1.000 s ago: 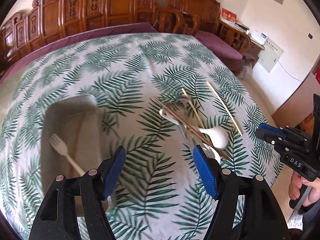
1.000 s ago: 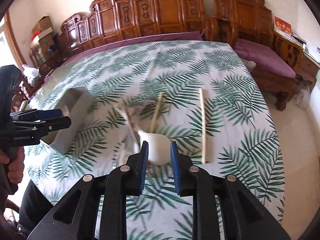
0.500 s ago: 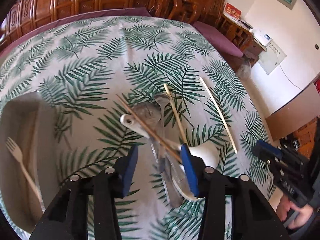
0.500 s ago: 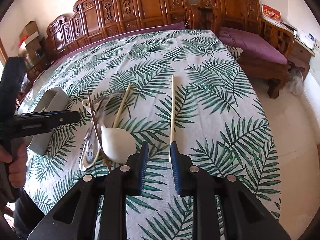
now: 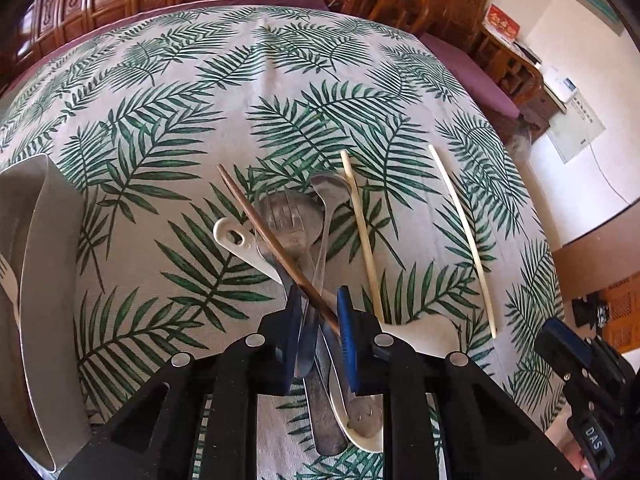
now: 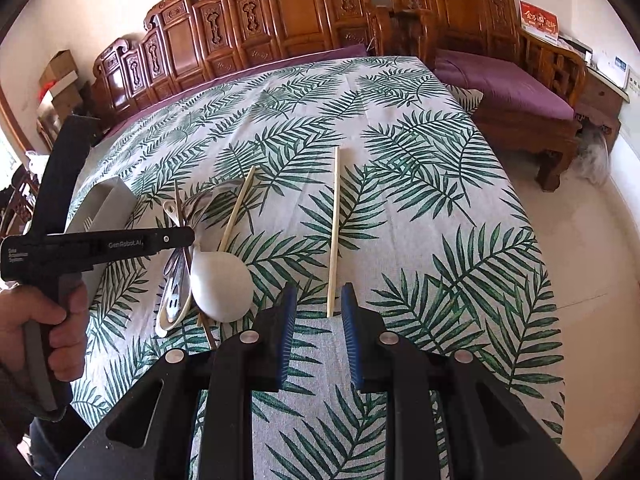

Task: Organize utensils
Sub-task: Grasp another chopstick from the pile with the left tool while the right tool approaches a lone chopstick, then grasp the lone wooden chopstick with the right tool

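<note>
A pile of utensils lies on the leaf-print cloth: a dark wooden chopstick (image 5: 276, 248), a metal fork (image 5: 286, 220), a metal spoon (image 5: 326, 200), a white ladle (image 5: 244, 242) and two pale chopsticks (image 5: 362, 236) (image 5: 464, 236). My left gripper (image 5: 318, 312) is down in the pile, its jaws narrowed around the dark chopstick and the metal handles, with a small gap still showing. My right gripper (image 6: 318, 308) hovers partly open and empty just before the near end of a pale chopstick (image 6: 333, 232). The white ladle bowl (image 6: 221, 284) lies to its left.
A grey tray (image 5: 44, 264) with a pale fork (image 5: 10, 280) in it stands at the left; it also shows in the right wrist view (image 6: 106, 204). Carved wooden chairs (image 6: 280, 28) line the far side. The table edge drops off at the right.
My left gripper has moved right from the tray onto the utensil pile, lowered, and narrowed its jaws. My right gripper has shifted right from the ladle to the pale chopstick and opened slightly.
</note>
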Demonstrator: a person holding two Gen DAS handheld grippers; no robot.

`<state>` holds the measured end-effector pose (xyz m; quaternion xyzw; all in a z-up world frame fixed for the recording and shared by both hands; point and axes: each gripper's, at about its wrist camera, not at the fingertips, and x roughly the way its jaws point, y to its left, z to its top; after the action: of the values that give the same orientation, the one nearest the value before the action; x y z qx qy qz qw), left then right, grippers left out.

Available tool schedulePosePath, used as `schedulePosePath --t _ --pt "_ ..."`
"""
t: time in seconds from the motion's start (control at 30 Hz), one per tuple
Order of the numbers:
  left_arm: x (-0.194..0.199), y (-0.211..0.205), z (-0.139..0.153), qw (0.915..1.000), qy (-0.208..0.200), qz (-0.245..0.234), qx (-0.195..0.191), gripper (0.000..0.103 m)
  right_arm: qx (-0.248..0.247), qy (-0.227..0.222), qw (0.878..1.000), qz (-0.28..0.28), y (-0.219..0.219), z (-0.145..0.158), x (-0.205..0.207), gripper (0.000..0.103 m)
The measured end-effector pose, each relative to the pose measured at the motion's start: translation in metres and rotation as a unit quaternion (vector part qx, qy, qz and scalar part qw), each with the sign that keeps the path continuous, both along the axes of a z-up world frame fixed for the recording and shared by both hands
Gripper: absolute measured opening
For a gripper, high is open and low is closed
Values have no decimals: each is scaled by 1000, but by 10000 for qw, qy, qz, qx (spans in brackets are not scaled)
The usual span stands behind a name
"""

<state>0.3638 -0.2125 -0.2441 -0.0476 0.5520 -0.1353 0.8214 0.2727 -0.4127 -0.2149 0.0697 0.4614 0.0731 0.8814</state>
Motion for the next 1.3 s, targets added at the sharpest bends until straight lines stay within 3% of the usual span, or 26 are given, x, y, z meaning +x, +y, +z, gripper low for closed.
schedulePosePath --t 0.23,0.47,0.9,1.3 --pt "-2 7 0 10000 38 39 -29 16 53 -24 10000 17 3 0 1 29" --pt "-10 21 5 9994 18 75 -331 5 55 -6 10000 56 8 -3 3 29" --pt "-21 20 33 9979 -296 -248 -524 4 -32 7 10000 43 9 -10 21 29" --pt "-35 21 75 9946 -685 -471 -624 4 -679 278 9971 189 8 -43 76 29"
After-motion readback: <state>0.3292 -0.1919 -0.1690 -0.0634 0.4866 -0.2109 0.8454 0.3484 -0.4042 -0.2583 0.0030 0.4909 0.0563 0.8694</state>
